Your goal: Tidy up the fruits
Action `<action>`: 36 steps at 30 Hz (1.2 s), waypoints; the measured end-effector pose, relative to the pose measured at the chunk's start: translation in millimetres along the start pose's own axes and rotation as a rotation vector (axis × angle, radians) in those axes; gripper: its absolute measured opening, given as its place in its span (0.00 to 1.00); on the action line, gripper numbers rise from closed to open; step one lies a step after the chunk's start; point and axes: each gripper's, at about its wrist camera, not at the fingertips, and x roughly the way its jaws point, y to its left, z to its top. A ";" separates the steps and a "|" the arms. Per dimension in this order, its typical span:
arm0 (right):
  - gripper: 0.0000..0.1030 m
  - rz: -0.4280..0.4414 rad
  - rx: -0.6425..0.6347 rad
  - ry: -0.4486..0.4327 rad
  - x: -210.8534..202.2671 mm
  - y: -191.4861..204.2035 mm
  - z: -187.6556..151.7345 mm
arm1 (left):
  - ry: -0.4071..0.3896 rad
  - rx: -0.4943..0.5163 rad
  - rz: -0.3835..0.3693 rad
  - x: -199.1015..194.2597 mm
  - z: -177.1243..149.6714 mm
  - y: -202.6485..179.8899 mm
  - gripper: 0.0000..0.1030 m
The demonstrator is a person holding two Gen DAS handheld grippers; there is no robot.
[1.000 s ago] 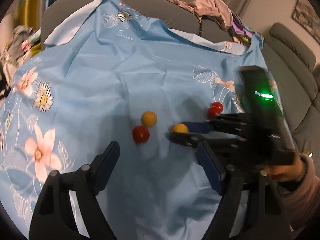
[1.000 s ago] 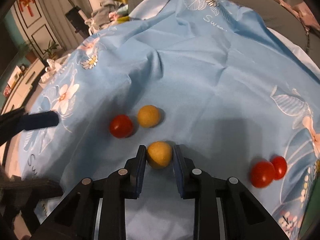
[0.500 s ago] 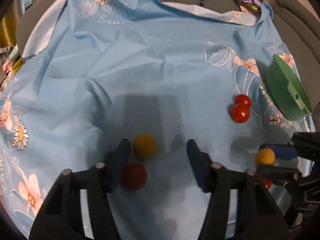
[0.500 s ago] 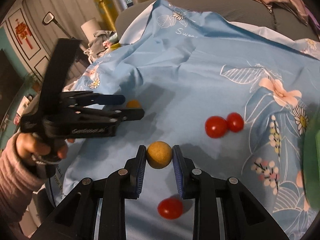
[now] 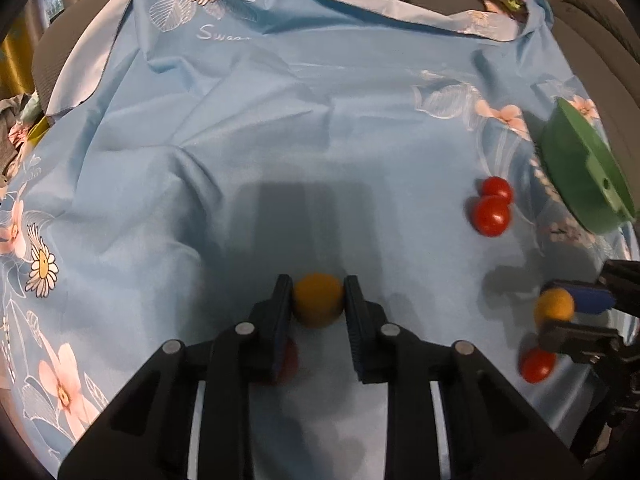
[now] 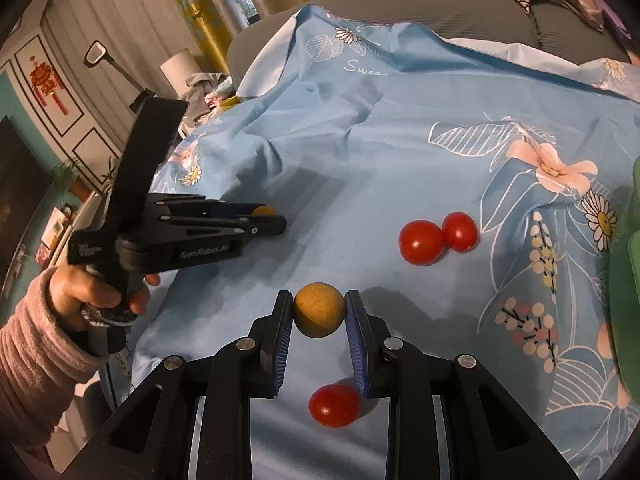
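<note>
My left gripper (image 5: 319, 306) is shut on a yellow ball fruit (image 5: 319, 305) resting low over the blue floral cloth (image 5: 280, 140). A red tomato (image 5: 289, 362) lies half hidden under its left finger. In the right wrist view, my right gripper (image 6: 319, 316) is shut on a second yellow fruit (image 6: 319, 315), held above the cloth (image 6: 400, 152). That same gripper (image 5: 568, 316) shows at the right edge of the left wrist view. Two red tomatoes (image 6: 438, 238) lie together on the cloth, and another tomato (image 6: 334, 405) lies below the right gripper. The left gripper (image 6: 276, 218) appears at the left there.
A green bowl (image 5: 580, 176) lies tilted at the cloth's right edge, beside the pair of tomatoes (image 5: 491, 209). A hand in a pink sleeve (image 6: 36, 344) holds the left gripper. Grey sofa cushions (image 5: 592, 12) and loose clothes lie beyond the cloth.
The left gripper moved down over the yellow fruit and closed on it. The right gripper carried its yellow fruit to the right, near the tomatoes, then held still.
</note>
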 end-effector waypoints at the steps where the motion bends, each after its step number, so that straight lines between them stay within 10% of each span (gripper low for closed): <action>1: 0.27 -0.001 0.001 -0.001 -1.0 0.2 -0.6 | -0.004 0.005 -0.002 -3.4 -0.8 -4.6 0.25; 36: 0.27 -0.046 0.005 -0.151 -99.8 11.1 -36.6 | -0.145 0.063 -0.057 -115.3 -43.8 -104.8 0.25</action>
